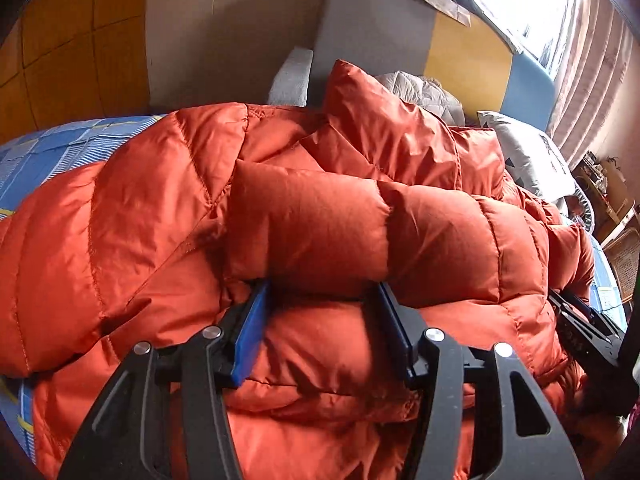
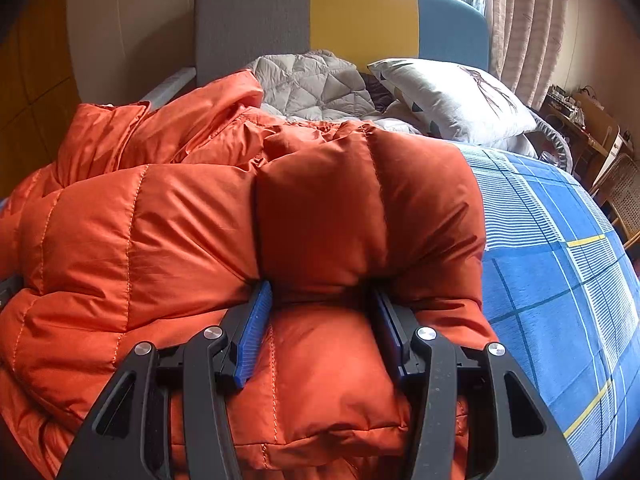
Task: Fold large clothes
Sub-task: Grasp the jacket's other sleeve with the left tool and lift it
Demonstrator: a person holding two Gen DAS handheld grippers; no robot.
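Two black grippers with blue pads, seen from cameras looking along their fingers, both low over an orange jacket [image 1: 160, 220] on a bed.

Puffy quilted jacket heaped across the near and middle part of the bed, lying on a blue checked sheet [image 1: 48, 152] with white and yellow lines. Thick rolled fold running left to right along the near edge of the heap, collar or hood section standing up farther back.

Left gripper [image 1: 320, 300]: jaws standing about halfway apart, tips tucked under the rolled fold, orange padding filling the space between the pads. Cannot tell whether the pads are pressing on the fabric or merely flanking it.

Right gripper [image 2: 320, 300]: jaws likewise about halfway apart, clamped on the right end of the same thick fold, fabric visibly narrowed between the pads and bulging above them. Bare sheet just to the right of that end.

Far end of the bed: headboard [image 2: 248, 20] in grey, yellow and blue panels, a grey quilt [image 2: 312, 84] bunched against it, a white patterned pillow [image 2: 448, 96] to the right. Pale pink curtain [image 2: 528, 20] at far right beside a bright window.
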